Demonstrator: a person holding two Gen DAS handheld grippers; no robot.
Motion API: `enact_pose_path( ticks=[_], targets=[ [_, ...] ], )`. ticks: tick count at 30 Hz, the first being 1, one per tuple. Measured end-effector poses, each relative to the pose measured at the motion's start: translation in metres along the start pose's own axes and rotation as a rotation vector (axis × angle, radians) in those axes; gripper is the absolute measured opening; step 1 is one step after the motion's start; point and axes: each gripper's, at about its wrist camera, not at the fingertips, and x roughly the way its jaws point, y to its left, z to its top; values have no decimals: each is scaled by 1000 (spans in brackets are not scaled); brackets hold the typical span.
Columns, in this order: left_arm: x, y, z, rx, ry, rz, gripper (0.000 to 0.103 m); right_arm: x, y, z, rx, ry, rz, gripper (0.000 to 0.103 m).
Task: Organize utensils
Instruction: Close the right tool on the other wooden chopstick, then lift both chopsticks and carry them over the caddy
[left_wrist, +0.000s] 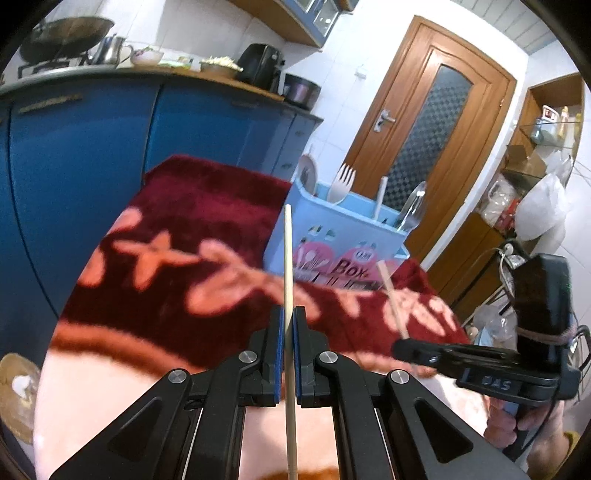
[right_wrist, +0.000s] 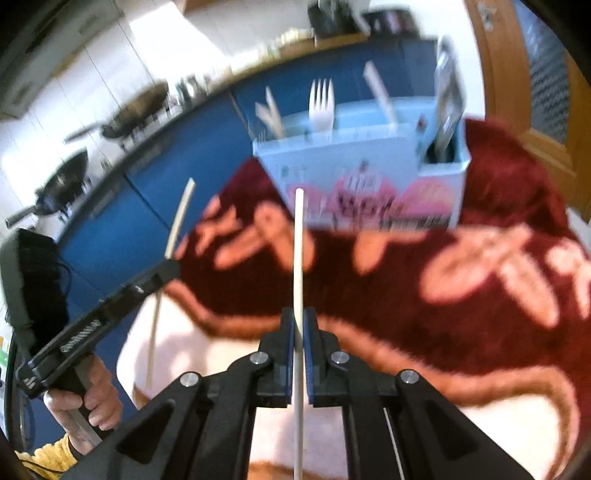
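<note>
My left gripper is shut on a pale wooden chopstick that sticks out forward between its blue pads. My right gripper is likewise shut on a second chopstick. Each gripper shows in the other's view: the right gripper with its stick, the left gripper with its stick. Ahead stands a light blue utensil box on a red patterned blanket. It holds a white fork, metal spoons and white sticks.
Blue kitchen cabinets run behind the blanket, with woks and pots on the counter. A wooden door and a cluttered shelf stand to the right. A person's hands grip both handles.
</note>
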Motion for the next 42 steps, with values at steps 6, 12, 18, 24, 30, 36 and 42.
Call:
enact_pose_path(
  ticks=[6, 12, 18, 24, 30, 36, 42],
  targets=[
    [6, -26, 23, 48, -52, -24, 4, -30, -10, 18, -1, -200, -14, 6],
    [15, -48, 52, 75, -117, -53, 4, -40, -16, 39, -5, -320, -43, 6],
    [32, -61, 85, 88, -199, -61, 4, -44, -27, 63, -39, -428, -92, 6],
    [50, -66, 109, 116, -301, -45, 4, -34, -33, 86, -102, -518, -135, 6],
    [70, -66, 126, 144, -418, 26, 4, -18, -43, 110, -103, -589, -132, 6],
    [101, -64, 129, 152, -478, 92, 4, 3, -48, 121, -124, -635, -151, 6],
    [122, -63, 116, 180, -520, 167, 4, 21, -59, 123, -140, -661, -169, 6]
  ],
)
